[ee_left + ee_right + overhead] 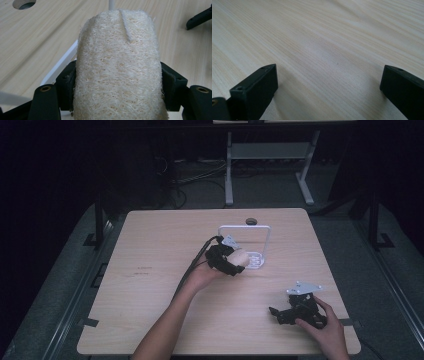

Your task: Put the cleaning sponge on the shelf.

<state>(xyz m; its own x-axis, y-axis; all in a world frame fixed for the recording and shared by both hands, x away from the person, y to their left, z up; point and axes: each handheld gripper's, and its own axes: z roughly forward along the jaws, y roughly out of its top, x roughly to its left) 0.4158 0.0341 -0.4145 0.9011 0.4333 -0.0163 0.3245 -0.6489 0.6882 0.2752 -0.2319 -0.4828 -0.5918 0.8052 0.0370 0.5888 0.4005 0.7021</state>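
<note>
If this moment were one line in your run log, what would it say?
left gripper: shut on loofah sponge, near white rack | right gripper: open, low over table

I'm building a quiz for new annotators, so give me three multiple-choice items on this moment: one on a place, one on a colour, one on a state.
1. Where is the white rack?
A. at the table's front left corner
B. toward the table's far edge, near the round hole
C. on the floor

2. What colour is the loofah sponge?
A. cream
B. blue
C. black

3. How do the right gripper's jaws stand?
A. shut on the sponge
B. shut on nothing
C. open, wide apart over bare wood

Key:
1 B, the high view shows it just before the hole.
2 A, the left gripper view shows pale cream fibres between its jaws.
3 C, the right gripper view shows bare table between them.
</note>
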